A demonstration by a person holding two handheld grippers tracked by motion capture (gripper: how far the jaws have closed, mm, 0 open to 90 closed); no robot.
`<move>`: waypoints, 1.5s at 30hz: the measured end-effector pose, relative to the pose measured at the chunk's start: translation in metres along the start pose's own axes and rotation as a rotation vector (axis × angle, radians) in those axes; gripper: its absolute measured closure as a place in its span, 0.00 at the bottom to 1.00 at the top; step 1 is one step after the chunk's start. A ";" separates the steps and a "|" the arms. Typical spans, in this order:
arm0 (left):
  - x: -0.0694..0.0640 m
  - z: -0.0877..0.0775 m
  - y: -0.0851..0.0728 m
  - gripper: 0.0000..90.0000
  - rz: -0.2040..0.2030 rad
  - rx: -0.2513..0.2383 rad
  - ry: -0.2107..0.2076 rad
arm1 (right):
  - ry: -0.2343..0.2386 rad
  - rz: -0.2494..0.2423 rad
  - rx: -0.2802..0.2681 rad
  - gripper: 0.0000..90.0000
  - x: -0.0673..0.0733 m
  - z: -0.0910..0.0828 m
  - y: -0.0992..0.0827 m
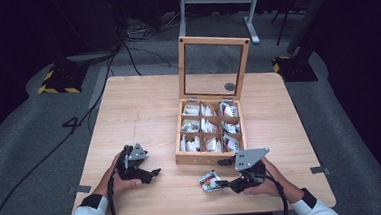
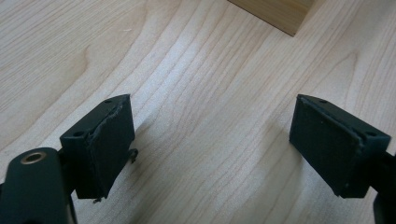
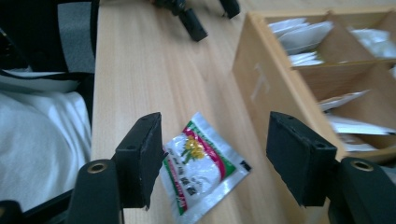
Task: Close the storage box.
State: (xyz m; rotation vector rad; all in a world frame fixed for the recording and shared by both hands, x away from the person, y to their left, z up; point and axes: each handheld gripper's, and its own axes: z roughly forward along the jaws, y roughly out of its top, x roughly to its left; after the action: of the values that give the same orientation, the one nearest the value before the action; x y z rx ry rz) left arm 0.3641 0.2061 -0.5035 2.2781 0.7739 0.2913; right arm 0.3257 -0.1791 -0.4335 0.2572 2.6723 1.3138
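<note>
Right gripper view: sachet [image 3: 203,170] flat on table, beneath released right gripper [image 3: 215,156].

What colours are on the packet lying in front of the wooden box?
The packet is silver with red and green bands and yellow flowers, clearest in the right gripper view.

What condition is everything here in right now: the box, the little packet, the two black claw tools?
Wooden box: open, glass lid standing upright at the back.
Compartments: stocked with packets.
Sachet: lying flat on the table in front of the box, not gripped.
Right gripper: jaws apart, above the sachet, pads not pressing on it.
Left gripper: jaws apart over bare table, holding nothing.
</note>
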 end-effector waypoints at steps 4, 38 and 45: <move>0.000 0.000 0.001 0.16 0.002 0.004 -0.003 | -0.056 0.013 -0.040 0.41 -0.008 -0.016 0.002; 0.024 -0.028 0.057 0.20 -0.028 -0.172 0.013 | -0.375 0.202 -0.104 0.38 -0.080 -0.075 -0.026; 0.027 -0.032 0.071 0.20 -0.010 -0.209 0.021 | -0.403 0.216 -0.088 0.38 -0.090 -0.076 -0.030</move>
State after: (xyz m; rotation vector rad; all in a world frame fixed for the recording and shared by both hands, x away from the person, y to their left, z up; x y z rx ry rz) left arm 0.4041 0.1988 -0.4317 2.0778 0.7293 0.3738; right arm 0.3951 -0.2753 -0.4054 0.7319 2.2922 1.2697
